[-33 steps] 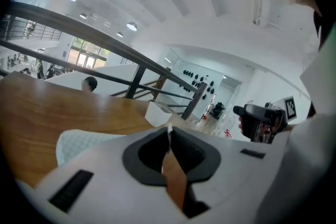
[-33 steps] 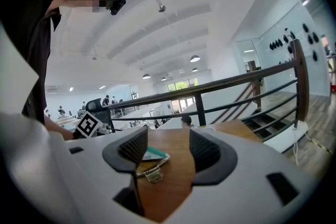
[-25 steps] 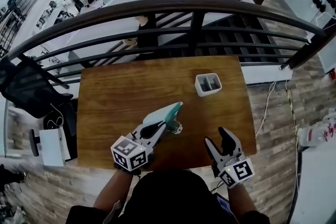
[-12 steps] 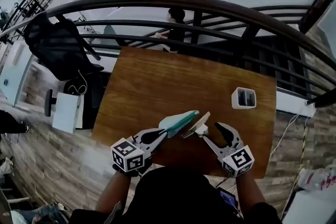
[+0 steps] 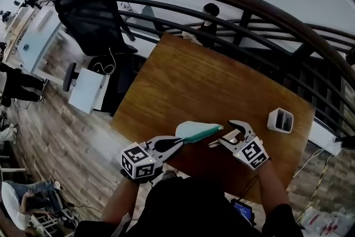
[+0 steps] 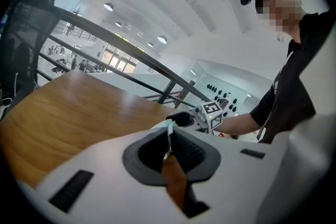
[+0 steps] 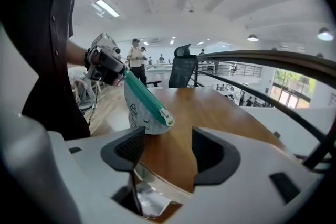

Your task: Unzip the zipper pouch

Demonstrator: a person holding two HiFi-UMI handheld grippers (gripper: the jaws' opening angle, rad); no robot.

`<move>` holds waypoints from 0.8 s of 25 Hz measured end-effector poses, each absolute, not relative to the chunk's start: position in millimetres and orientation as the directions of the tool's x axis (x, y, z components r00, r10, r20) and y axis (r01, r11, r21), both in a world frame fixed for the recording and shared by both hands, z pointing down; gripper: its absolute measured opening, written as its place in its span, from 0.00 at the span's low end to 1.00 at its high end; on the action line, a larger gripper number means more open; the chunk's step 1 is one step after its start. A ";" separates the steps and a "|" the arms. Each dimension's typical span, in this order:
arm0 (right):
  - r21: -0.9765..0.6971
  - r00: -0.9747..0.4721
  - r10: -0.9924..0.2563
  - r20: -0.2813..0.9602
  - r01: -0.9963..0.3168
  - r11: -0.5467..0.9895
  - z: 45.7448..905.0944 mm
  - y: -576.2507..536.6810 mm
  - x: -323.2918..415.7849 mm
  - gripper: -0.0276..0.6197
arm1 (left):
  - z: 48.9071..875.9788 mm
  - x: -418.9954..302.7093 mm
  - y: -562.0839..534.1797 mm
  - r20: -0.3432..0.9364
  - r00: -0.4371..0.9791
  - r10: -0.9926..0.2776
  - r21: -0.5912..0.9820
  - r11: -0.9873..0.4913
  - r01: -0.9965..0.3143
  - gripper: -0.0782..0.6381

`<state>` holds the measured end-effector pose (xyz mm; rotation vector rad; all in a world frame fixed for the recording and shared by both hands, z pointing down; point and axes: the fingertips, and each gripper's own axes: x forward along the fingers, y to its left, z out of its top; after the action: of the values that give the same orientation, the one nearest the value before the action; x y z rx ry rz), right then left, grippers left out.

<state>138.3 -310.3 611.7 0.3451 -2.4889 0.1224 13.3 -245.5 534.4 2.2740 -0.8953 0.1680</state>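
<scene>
1. The wooden surface (image 5: 183, 86) is brown with a visible grain and rounded corners.
2. One small white holder (image 5: 280, 120) with two compartments stands upright near its far right corner.

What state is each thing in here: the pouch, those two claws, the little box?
zipper pouch: zipped shut, held up off the table.
left gripper: shut on the zipper pouch's end.
right gripper: open, jaws just been opening, nothing between them.
white holder: upright on the table.

Left gripper (image 6: 169, 139) tight on the thin edge of the zipper pouch (image 6: 168, 127), wooden table (image 6: 73, 113) beyond.
</scene>
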 end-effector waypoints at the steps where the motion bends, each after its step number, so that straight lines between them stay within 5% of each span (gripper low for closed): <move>1: 0.010 -0.775 -0.192 0.603 -0.233 0.973 614.7 -311.9 131.6 0.47 | 535.1 11.0 -244.8 0.350 0.750 -0.562 0.546 -0.528 -0.651 0.15; 10: 0.058 -0.790 -0.084 0.607 -0.062 0.996 622.6 -300.2 91.8 0.40 | 538.9 -9.1 -236.1 0.391 0.676 -0.625 0.511 -0.463 -0.724 0.15; 15: 0.066 -0.805 -0.087 0.587 -0.060 0.996 616.1 -291.9 79.4 0.21 | 539.6 -23.0 -232.6 0.397 0.644 -0.653 0.506 -0.430 -0.748 0.15; 20: 0.042 -0.831 -0.089 0.549 -0.079 0.996 590.5 -281.0 79.1 0.14 | 537.4 -37.4 -232.7 0.405 0.612 -0.680 0.482 -0.410 -0.775 0.15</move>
<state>79.1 -281.0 590.5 0.1177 -2.5556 -0.0237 -37.4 -232.7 537.4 2.1923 -1.1391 0.1907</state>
